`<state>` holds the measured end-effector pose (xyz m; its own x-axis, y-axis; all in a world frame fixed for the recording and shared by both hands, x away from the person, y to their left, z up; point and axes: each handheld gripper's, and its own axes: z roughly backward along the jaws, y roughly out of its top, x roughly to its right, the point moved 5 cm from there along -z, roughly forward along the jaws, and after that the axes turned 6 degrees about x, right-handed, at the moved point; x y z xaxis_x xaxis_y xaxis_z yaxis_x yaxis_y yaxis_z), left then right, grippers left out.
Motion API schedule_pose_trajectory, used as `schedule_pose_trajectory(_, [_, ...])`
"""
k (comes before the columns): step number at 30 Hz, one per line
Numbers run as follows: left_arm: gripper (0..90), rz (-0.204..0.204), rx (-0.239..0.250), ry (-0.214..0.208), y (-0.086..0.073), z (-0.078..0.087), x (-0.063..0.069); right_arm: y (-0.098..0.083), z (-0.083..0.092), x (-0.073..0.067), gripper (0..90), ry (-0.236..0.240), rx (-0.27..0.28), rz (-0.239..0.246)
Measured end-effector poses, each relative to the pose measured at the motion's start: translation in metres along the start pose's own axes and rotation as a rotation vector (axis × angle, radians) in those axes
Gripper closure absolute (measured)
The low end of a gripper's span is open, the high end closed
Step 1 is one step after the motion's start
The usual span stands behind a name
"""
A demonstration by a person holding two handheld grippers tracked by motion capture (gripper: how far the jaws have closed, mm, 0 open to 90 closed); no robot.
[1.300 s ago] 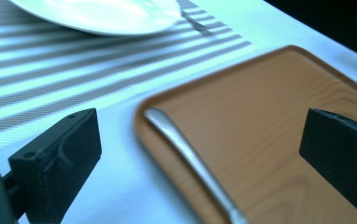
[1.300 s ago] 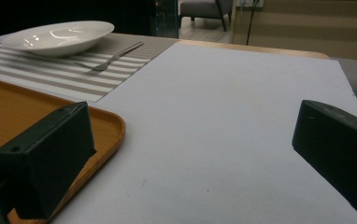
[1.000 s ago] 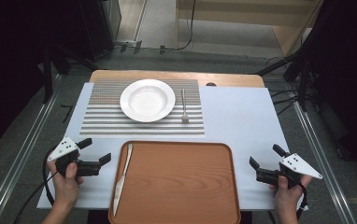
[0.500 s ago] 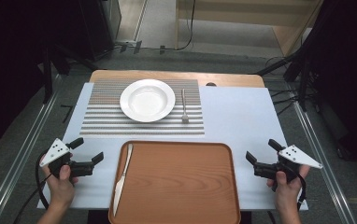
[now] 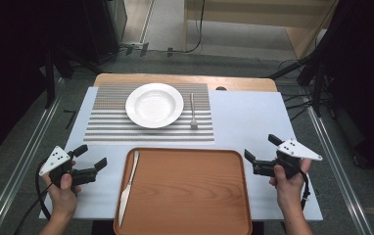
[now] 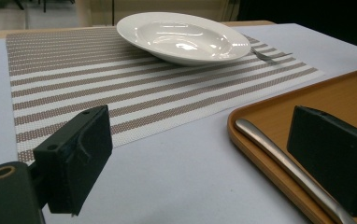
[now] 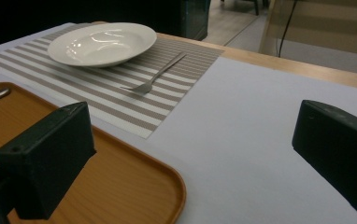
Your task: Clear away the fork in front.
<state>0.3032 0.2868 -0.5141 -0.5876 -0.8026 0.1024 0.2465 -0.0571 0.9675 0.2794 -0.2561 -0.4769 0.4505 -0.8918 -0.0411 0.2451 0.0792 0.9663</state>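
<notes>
With both the left hand-held gripper (image 5: 91, 166) and right hand-held gripper (image 5: 258, 152) spread and empty, the knife (image 5: 128, 183) just beside the left one remains unlifted on the tray (image 5: 190, 196), leaving the place setting unfinished.

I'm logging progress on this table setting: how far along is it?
Done: plate and fork lie on the striped placemat. In hand: nothing; left tongs and right tongs are open, empty. Left: the knife lies in the tray.
</notes>
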Motion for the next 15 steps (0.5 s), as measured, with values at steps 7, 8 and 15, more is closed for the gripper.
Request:
schedule_pose_trajectory(7, [6.5, -0.003, -0.002, -0.002, 0.0, 0.0, 0.001, 0.02, -0.022, -0.011, 0.0, 0.024, -0.015, 0.033])
schedule_pose_trajectory(8, [6.6, -0.005, -0.002, -0.003, 0.0, 0.0, 0.001, 0.023, -0.025, -0.013, 0.0, 0.027, -0.018, 0.041])
schedule_pose_trajectory(15, [6.4, -0.013, 0.0, -0.009, 0.0, 0.001, 0.002, 0.039, -0.043, -0.019, 0.0, 0.031, -0.037, 0.064])
